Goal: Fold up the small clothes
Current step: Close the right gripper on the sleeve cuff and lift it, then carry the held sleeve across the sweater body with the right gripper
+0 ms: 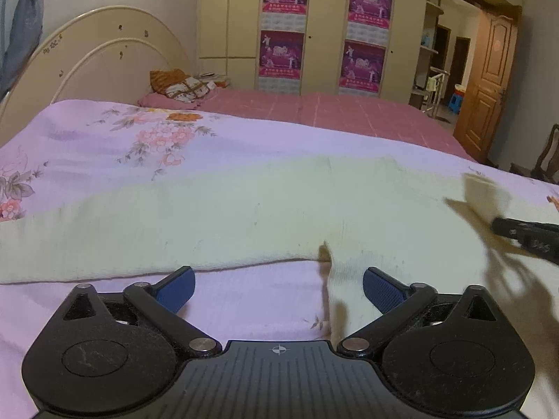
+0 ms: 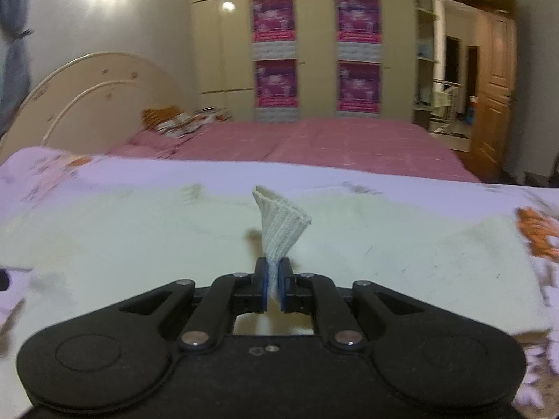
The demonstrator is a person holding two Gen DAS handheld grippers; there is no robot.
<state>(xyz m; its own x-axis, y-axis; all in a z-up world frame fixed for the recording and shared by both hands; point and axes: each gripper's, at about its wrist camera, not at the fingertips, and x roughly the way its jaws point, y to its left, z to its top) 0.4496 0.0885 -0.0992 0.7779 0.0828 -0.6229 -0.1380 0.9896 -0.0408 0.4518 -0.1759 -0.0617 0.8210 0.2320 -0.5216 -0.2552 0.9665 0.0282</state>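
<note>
A cream knitted garment [image 1: 223, 209] lies spread flat on the lilac floral sheet [image 1: 104, 132], with one narrow part [image 1: 346, 300] running toward me. My left gripper [image 1: 277, 279] hovers low over that junction. It is open, its blue pads [image 1: 379, 289] wide apart and pressing on nothing. In the right wrist view my right gripper [image 2: 274, 274] is shut on a ribbed cuff [image 2: 281, 223] of the same garment [image 2: 139, 230], which fans up from between the pads. The right gripper [image 1: 524, 235] also shows blurred at the right edge of the left wrist view, holding up a flap of cloth [image 1: 484, 192].
Beyond the sheet lies a pink bedspread [image 1: 314, 108] with pillows [image 1: 181, 85] against a cream headboard [image 1: 104, 56]. A wardrobe with pink posters [image 1: 283, 24] fills the back wall. A wooden door [image 1: 489, 80] stands open at right, with a dark chair [image 1: 545, 160] near it.
</note>
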